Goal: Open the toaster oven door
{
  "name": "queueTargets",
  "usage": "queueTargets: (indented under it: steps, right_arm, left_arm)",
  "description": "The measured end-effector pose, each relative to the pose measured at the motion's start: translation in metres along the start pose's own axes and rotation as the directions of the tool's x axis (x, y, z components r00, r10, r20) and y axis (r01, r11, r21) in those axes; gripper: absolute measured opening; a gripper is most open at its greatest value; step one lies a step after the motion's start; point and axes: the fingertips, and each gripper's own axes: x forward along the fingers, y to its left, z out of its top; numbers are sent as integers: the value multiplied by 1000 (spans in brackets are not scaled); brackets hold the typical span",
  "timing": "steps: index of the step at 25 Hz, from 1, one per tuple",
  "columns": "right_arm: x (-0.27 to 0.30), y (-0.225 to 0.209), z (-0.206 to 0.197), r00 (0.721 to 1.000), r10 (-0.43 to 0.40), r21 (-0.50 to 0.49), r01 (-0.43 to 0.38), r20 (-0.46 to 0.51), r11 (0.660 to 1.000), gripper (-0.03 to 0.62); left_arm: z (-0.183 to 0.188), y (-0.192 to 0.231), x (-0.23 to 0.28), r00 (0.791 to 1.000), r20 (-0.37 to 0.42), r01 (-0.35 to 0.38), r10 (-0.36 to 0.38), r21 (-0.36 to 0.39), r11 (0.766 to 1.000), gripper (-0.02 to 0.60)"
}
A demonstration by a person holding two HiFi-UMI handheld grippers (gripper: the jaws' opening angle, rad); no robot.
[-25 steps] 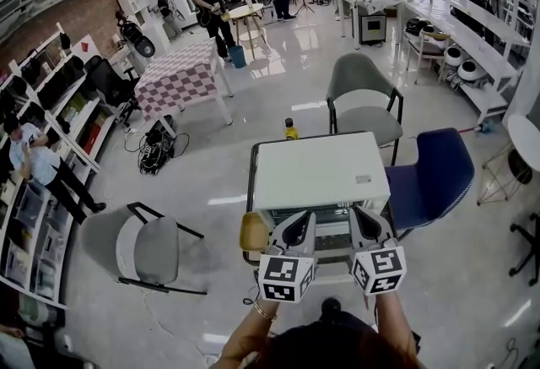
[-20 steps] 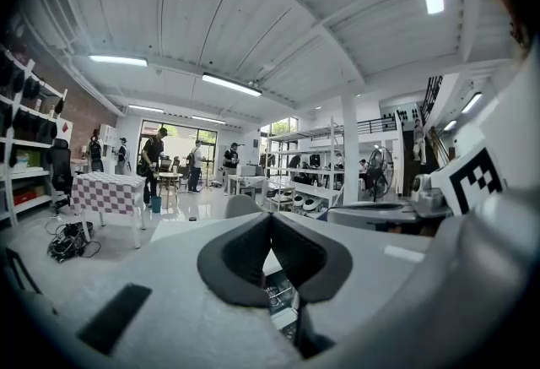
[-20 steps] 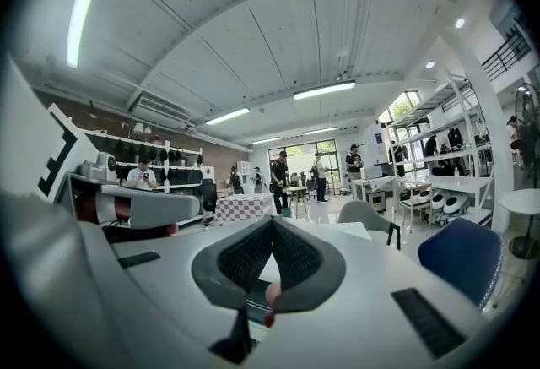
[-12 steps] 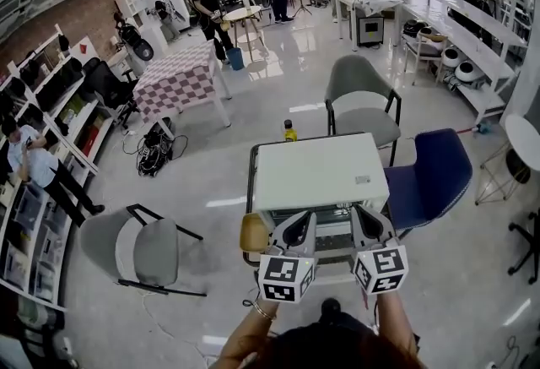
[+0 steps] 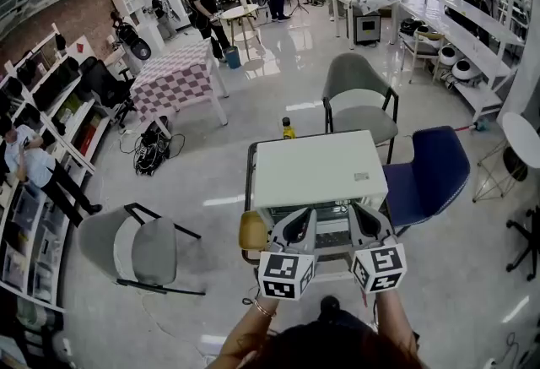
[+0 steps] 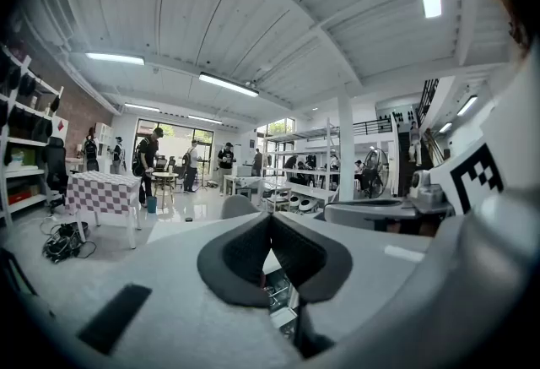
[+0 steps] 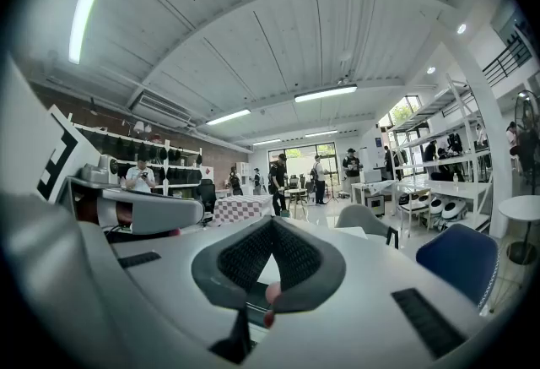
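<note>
The toaster oven is a silvery box at the near end of a small white table. My two grippers cover most of it in the head view, and I cannot tell how its door stands. My left gripper hovers over the oven's left part, jaws shut with nothing between them. My right gripper hangs over its right part, also shut and empty. In the left gripper view the left gripper's dark pads meet at the tip, with metal parts of the oven showing below. The right gripper looks the same.
A tan round seat stands at the table's near left corner. A yellow bottle is at its far edge. A grey chair is behind the table, a blue chair to its right, another grey chair to the left. People stand far off.
</note>
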Motion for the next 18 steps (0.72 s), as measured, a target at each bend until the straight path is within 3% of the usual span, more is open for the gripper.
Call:
queueTargets:
  steps: [18]
  right_arm:
    - [-1,3,1,1000,-10,-3,10,4,1000,0]
  left_arm:
    - [-3,4,-5,1000,-5,6,-6,4,1000,15]
